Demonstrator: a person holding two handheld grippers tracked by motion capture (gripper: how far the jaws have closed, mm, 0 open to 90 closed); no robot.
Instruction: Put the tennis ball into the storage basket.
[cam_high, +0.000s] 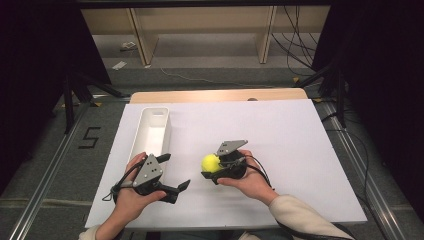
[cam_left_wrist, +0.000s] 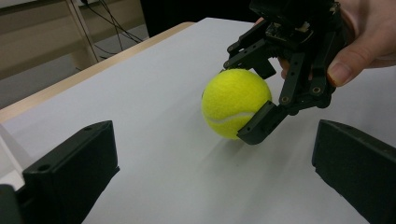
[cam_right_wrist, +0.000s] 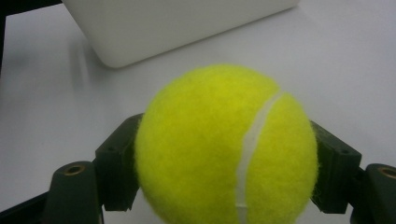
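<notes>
My right tool (cam_high: 214, 169) is clamped on the tennis ball (cam_high: 210, 162); left tool (cam_high: 175, 175) apart. I should lift squarely toward the white bin (cam_high: 152, 131), worktop's left edge.

Looks like a lab or recording room: black curtains (cam_high: 30, 60) on both sides, loose cables (cam_high: 295, 45) on the grey floor (cam_high: 210, 77), metal rails (cam_high: 45, 175) beside the white surface (cam_high: 280, 130).

My right hand-held gripper (cam_high: 214, 169) clasps the ball (cam_high: 210, 162) just above the white worktop (cam_high: 280, 150). My left hand-held gripper (cam_high: 175, 172) rests with jaws apart, beside the near end of the white bin (cam_high: 152, 131).
</notes>
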